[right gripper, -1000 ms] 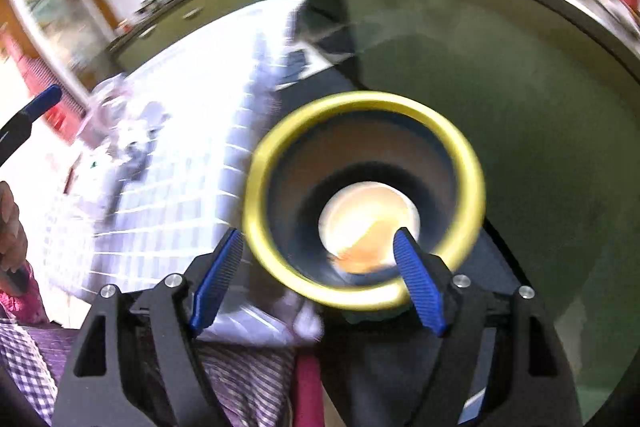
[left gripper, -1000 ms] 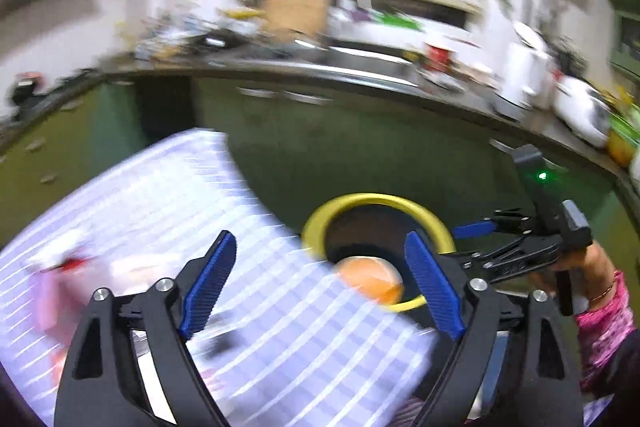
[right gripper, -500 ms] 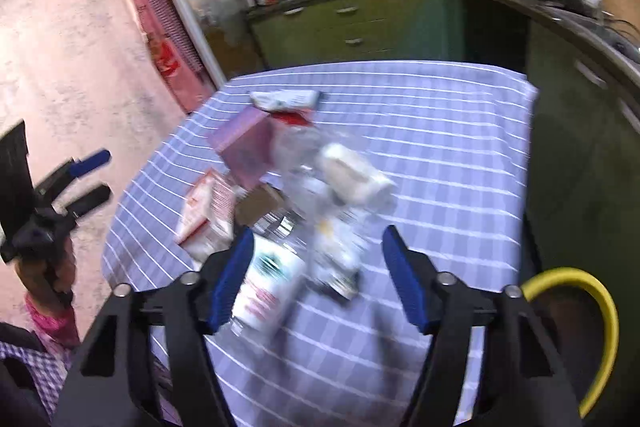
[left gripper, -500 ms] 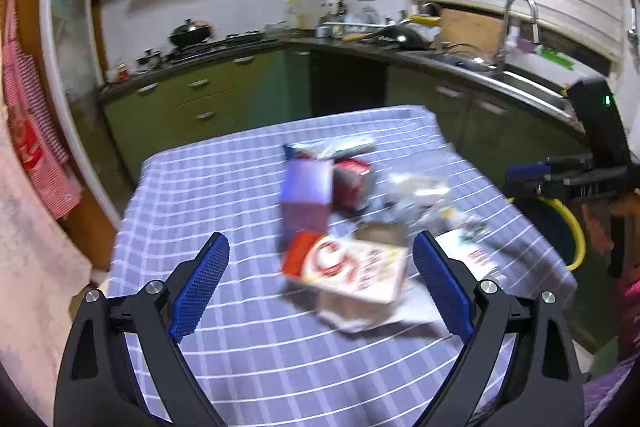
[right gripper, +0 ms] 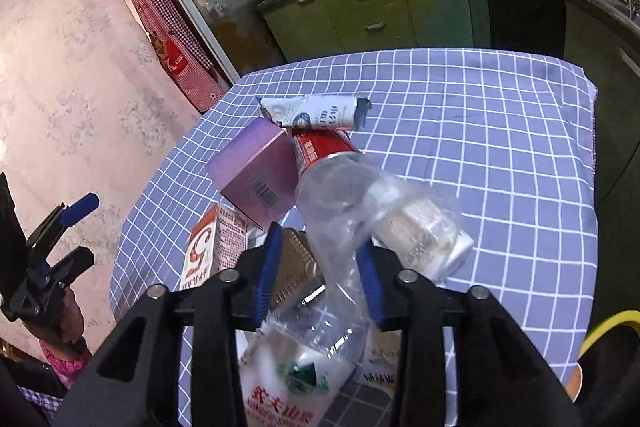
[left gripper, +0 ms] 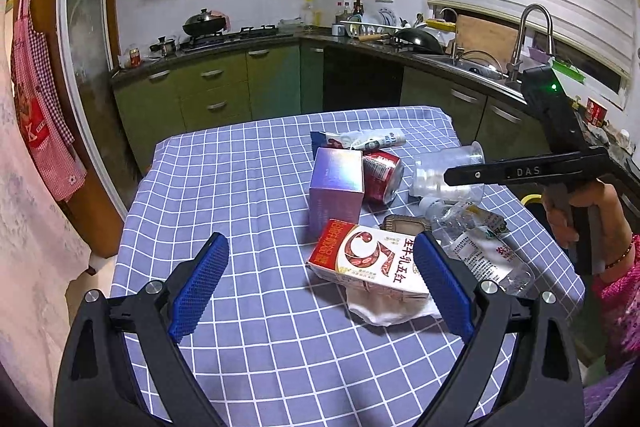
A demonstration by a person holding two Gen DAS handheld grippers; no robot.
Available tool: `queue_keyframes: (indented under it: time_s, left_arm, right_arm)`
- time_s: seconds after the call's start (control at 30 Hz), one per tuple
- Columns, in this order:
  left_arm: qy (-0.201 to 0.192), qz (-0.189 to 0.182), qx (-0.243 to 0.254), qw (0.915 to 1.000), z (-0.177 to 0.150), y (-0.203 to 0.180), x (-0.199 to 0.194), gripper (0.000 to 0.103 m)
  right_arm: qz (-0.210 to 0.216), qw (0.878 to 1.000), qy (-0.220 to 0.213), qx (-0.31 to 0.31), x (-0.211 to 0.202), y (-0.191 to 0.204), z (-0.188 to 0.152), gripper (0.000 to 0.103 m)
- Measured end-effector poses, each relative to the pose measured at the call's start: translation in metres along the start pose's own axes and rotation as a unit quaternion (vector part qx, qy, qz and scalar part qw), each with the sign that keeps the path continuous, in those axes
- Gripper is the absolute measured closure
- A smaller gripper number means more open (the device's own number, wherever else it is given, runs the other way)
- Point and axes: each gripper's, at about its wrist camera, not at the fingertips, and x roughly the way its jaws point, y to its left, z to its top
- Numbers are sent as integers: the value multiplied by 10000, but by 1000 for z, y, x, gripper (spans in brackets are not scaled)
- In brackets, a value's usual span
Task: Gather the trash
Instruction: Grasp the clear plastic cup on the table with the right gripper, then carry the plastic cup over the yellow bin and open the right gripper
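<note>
We see a heap of trash gathered toward the right edge of the counter [left gripper: 248, 187], which is draped in a blue cloth with a white grid. A matte lilac cardboard box [left gripper: 337, 183] stands upright, touching a dented red drink can [left gripper: 382, 177] that lies on its side. Behind them, toward the far edge, lies a flattened, crinkled white wrapper [left gripper: 370, 139]. In front lies a red-and-white milk carton [left gripper: 370, 265], rectangular and glossy, resting on a crumpled white tissue [left gripper: 390, 311]. Just beside the carton lies a clear, crushed plastic water bottle [left gripper: 476, 251] with a white and green label.

Our right hand-held gripper [right gripper: 320, 269] has its blue ribbed pads partly closed around a thin, transparent plastic cup [right gripper: 340, 203], which is tipped over with its mouth facing the far edge; whether the pads already press its wall we cannot tell. The cup lies between the can and the bottle.

Our left hand-held gripper [left gripper: 320, 287] hangs above the near part of the counter, its blue textured pads spread wide and holding nothing, with the milk carton just inside its right pad.

A yellow-rimmed bin [right gripper: 604, 327] shows beyond the counter's right edge.
</note>
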Motion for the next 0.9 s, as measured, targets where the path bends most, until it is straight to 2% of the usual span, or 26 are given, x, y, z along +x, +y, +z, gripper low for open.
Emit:
queue_keyframes:
  time_s: [0.03, 0.1, 0.27, 0.4, 0.53, 0.7, 0.9]
  left_arm:
    - [5, 6, -10, 10000, 0, 1, 1, 11]
    - [4, 10, -20, 10000, 0, 1, 1, 11]
    - [39, -9, 17, 10000, -1, -2, 4, 11]
    - [-7, -38, 46, 10000, 1, -6, -1, 11]
    - [-41, -59, 96, 9999, 1, -11, -5, 11]
    - [-65, -134, 130, 9998, 0, -16, -7, 10]
    - [-28, -159, 141, 9998, 1, -23, -6, 10]
  right_arm:
    - [29, 10000, -17, -13, 1, 1, 1, 86]
    - [91, 9999, -67, -43, 2, 4, 2, 99]
    - [-26, 9992, -306, -266, -11, 18, -2, 99]
    - [-166, 9969, -632, -448, -41, 30, -8, 99]
    - [-485, 9930, -961, -487, -80, 31, -23, 99]
    - [-995, 9888, -1116, 38, -129, -6, -60, 99]
    - [-1904, 9734, -880, 924, -160, -76, -120, 99]
